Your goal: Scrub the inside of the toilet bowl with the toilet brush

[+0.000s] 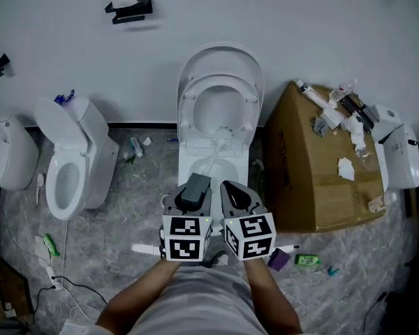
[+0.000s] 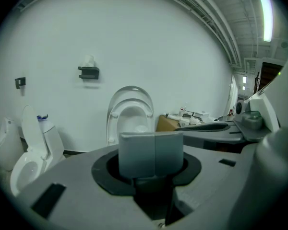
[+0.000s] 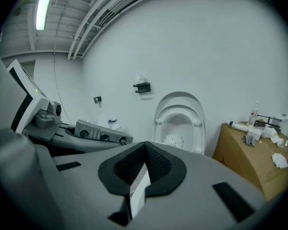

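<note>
White toilet brush (image 3: 138, 190) in right claw (image 3: 144, 152), clear only in its view; left claw (image 2: 155, 150) closed, empty.

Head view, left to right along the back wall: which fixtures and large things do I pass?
white fixture at the left edge → left toilet → middle toilet, the toilet brush in its bowl → cardboard box → white unit at the right edge
</note>
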